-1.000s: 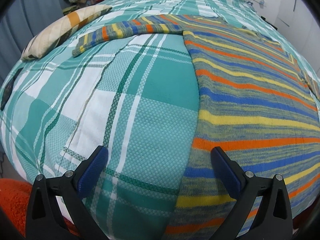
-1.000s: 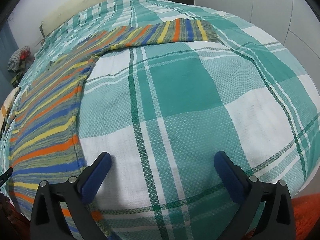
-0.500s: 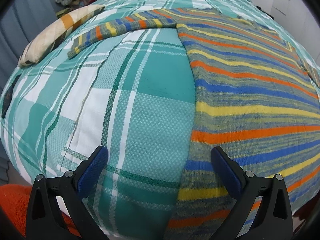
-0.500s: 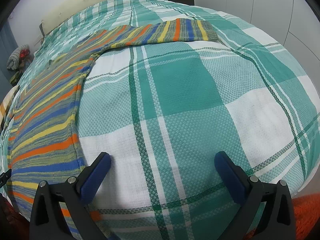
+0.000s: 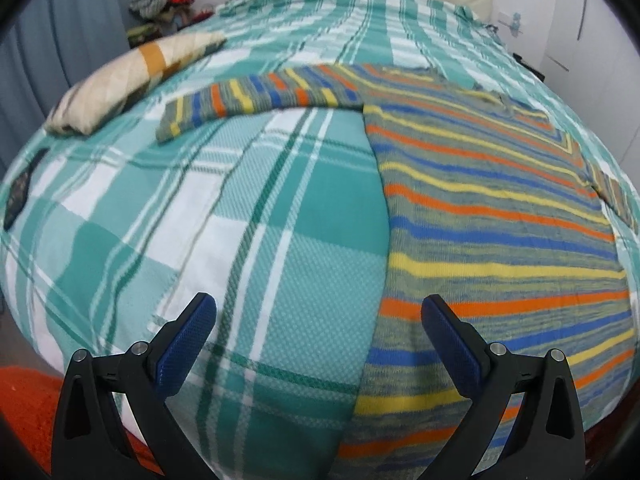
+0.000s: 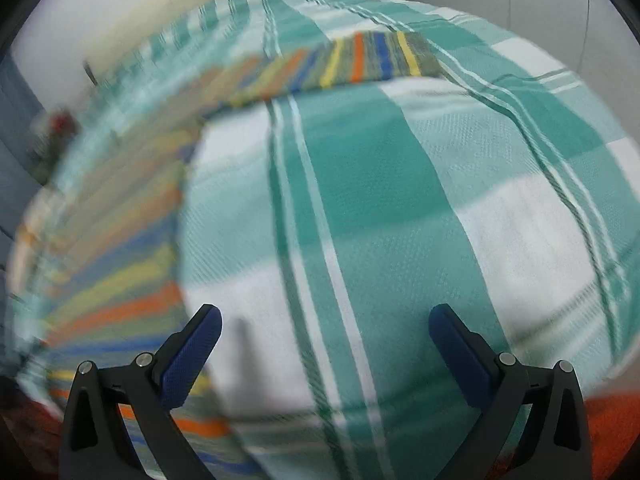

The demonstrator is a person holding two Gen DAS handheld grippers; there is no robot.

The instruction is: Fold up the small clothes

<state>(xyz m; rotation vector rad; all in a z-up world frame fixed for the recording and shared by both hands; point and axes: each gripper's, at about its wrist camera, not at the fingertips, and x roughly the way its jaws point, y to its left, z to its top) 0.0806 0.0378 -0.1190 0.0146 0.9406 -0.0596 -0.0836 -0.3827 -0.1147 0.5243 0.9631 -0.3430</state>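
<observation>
the left gripper (image 5: 318,322) hangs with its jaws spread wide and nothing between them, straddling the near left edge of the striped sweater (image 5: 492,216); the right gripper (image 6: 324,330) is equally spread and empty over bare checked bedspread (image 6: 400,184), just right of the sweater's body; since a second ago both views have tipped up, showing more of the far sleeves, and the right view is now smeared by motion; the sweater lies flat, sleeves out, unchanged; so no fold has begun, and i judge the hands are repositioning toward the sleeves; a pillow (image 5: 132,76) sits beyond the left sleeve (image 5: 256,100).
</observation>
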